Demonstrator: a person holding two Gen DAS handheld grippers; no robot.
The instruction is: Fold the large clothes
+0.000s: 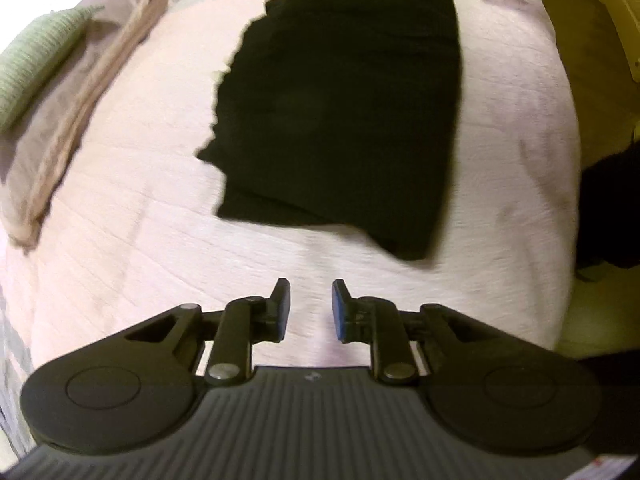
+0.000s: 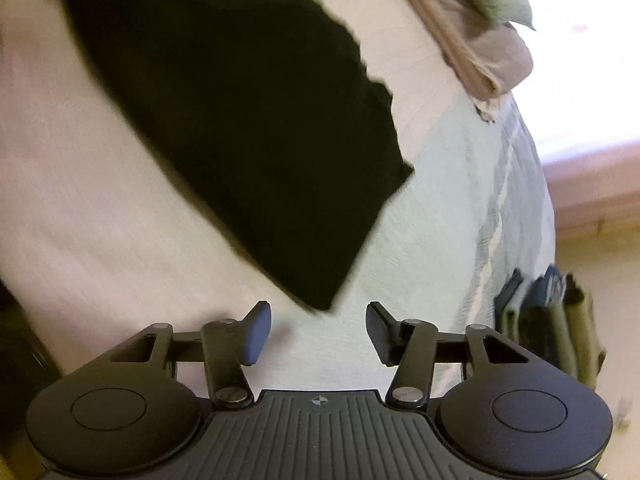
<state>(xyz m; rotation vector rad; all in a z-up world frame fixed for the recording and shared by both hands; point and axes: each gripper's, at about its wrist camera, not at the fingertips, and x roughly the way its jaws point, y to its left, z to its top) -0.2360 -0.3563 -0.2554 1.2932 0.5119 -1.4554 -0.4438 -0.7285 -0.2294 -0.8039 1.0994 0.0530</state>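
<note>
Surface: pale pink bedspread covers a bed; yellowish floor shows past its far right corner in the left wrist view
Task item: black garment, lying flat on the bedspread in a folded, layered shape with a ragged stepped edge on one side; it sits toward the middle of the bed, clear of the side edges
Left gripper: fingers parted by a narrow gap, nothing between them; it hovers above bare bedspread just short of the garment's near edge
Right gripper: fingers spread wide, nothing held; the garment's near corner lies just ahead of the gap, contact cannot be told
Other clothes: beige folded garment with a green knitted item on top of it, lying along the bed edge well apart from the black garment
Beside the bed: dark and olive fabrics hang at the bed's side in the right wrist view; detail too blurred to tell
</note>
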